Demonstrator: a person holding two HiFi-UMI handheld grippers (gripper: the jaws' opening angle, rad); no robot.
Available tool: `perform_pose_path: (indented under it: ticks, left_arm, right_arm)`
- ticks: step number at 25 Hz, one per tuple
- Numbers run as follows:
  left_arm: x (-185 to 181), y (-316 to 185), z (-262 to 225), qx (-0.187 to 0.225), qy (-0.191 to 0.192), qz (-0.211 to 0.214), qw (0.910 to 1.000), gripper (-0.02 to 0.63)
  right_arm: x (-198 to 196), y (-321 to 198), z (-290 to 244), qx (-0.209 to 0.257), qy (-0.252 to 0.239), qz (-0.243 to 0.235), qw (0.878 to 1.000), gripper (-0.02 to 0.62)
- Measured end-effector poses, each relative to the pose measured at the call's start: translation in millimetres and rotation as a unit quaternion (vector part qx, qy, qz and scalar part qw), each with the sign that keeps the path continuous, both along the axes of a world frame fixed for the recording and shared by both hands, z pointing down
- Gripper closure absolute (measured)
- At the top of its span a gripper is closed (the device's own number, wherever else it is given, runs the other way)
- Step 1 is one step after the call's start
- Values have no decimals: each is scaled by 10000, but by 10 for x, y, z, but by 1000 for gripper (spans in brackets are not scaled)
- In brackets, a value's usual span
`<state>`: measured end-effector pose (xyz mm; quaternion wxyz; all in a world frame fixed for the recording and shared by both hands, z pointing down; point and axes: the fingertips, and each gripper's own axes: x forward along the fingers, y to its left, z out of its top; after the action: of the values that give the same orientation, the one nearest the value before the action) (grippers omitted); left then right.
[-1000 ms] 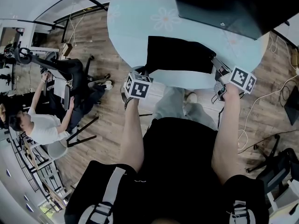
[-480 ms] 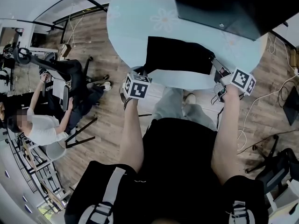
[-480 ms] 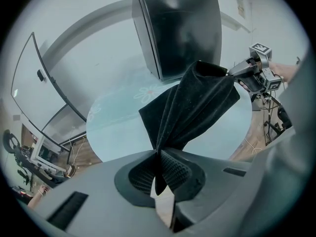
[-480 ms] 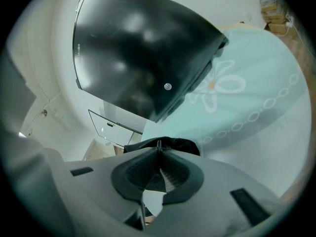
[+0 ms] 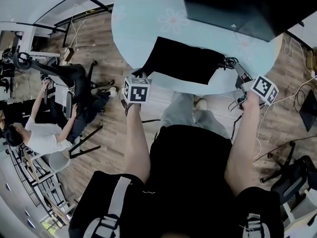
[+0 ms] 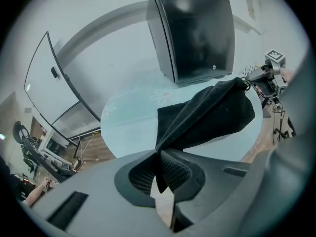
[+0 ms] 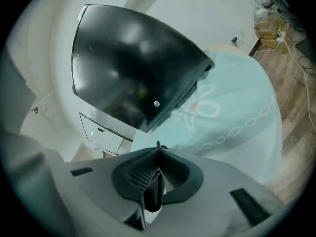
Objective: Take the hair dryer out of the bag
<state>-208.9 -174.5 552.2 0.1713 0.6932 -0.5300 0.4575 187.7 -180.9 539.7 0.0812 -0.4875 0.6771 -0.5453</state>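
A limp black cloth bag (image 5: 183,61) hangs stretched between my two grippers over the near edge of the round pale-blue table (image 5: 143,19). My left gripper (image 5: 141,74) is shut on the bag's left corner; in the left gripper view the cloth (image 6: 212,115) runs straight out of the closed left gripper (image 6: 159,164). My right gripper (image 5: 229,62) is shut on the bag's right corner, and in the right gripper view only a thin black edge shows in the closed right gripper (image 7: 157,164). No hair dryer shows in any view.
A large black box (image 5: 237,9) stands at the table's far side, and shows as the black box (image 7: 133,68) close ahead of the right gripper. A person (image 5: 39,133) sits by chairs at the left. Cables (image 5: 277,108) lie on the wooden floor at the right.
Both grippers have moved apart, the left one to the left and the right one to the right. The bag is now pulled taut between them and sits slanted.
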Motion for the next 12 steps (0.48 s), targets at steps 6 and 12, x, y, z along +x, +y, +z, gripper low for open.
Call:
perform_pose_path:
  ticks: [6, 12]
  left_arm:
    - [-66, 21, 53, -13, 51, -101, 9999, 588]
    - [-109, -41, -18, 138, 61, -148, 9998, 588]
  right_arm:
    - [340, 29, -68, 53, 181, 325, 9993, 578]
    - [563, 41, -162, 110, 318, 593, 9977, 578]
